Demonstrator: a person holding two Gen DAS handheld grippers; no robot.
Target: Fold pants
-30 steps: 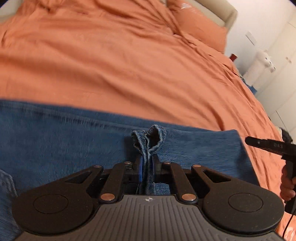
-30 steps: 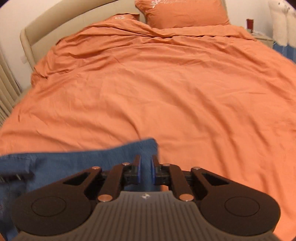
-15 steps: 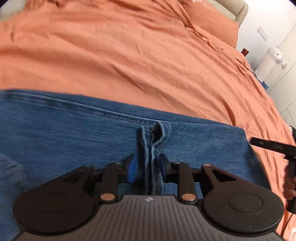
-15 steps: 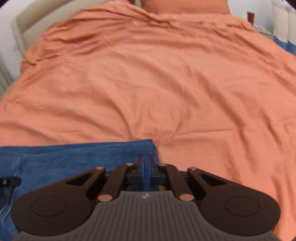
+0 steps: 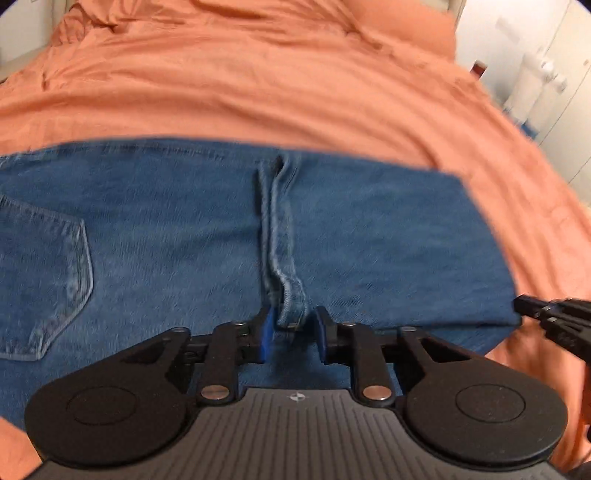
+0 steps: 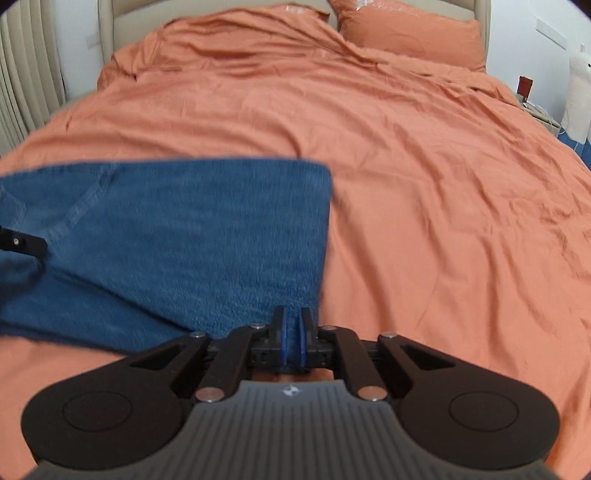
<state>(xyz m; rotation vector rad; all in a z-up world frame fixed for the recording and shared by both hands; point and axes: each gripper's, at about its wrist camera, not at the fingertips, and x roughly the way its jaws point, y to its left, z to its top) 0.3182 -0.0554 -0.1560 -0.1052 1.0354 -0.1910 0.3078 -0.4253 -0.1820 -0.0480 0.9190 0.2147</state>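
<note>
Blue denim pants (image 5: pixel 184 236) lie folded flat on the orange bed cover; a back pocket shows at the left. A hem strip (image 5: pixel 282 236) lies on top, running away from me. My left gripper (image 5: pixel 293 334) is open, its jaws either side of the hem's near end without pinching it. In the right wrist view the pants (image 6: pixel 184 236) fill the left half. My right gripper (image 6: pixel 293 341) is shut on the pants' near right corner. The right gripper's tip (image 5: pixel 546 314) shows at the right edge of the left wrist view.
The orange bed cover (image 6: pixel 424 184) spreads far beyond the pants. Orange pillows (image 6: pixel 406 33) and a beige headboard stand at the back. A white plush toy (image 5: pixel 532 81) and a nightstand stand beside the bed at the right.
My left gripper has opened and let go of the hem, which now lies flat on the denim. Both grippers drew back toward the near edge; the right one stays clamped.
</note>
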